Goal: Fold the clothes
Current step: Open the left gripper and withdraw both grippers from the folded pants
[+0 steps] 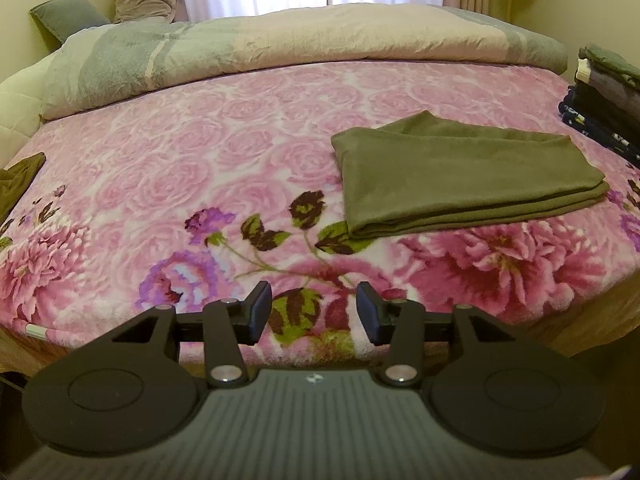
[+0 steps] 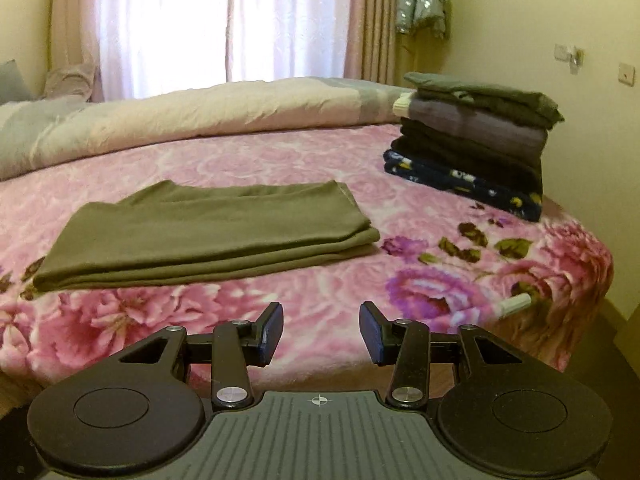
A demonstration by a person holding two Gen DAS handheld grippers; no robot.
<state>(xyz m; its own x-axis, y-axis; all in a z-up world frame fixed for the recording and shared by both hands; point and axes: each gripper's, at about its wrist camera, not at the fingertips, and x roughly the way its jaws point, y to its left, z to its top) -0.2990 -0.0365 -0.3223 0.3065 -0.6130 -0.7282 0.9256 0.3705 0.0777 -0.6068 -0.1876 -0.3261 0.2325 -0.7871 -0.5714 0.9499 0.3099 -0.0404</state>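
Note:
A folded olive-green garment lies flat on the pink floral blanket, right of the bed's middle; it also shows in the right wrist view at left centre. My left gripper is open and empty, over the bed's near edge, short of the garment and to its left. My right gripper is open and empty, near the bed's front edge, just right of the garment's near corner.
A stack of folded clothes stands at the bed's far right; it shows in the left wrist view too. Another olive cloth lies at the left edge. A rolled duvet and pillows line the back.

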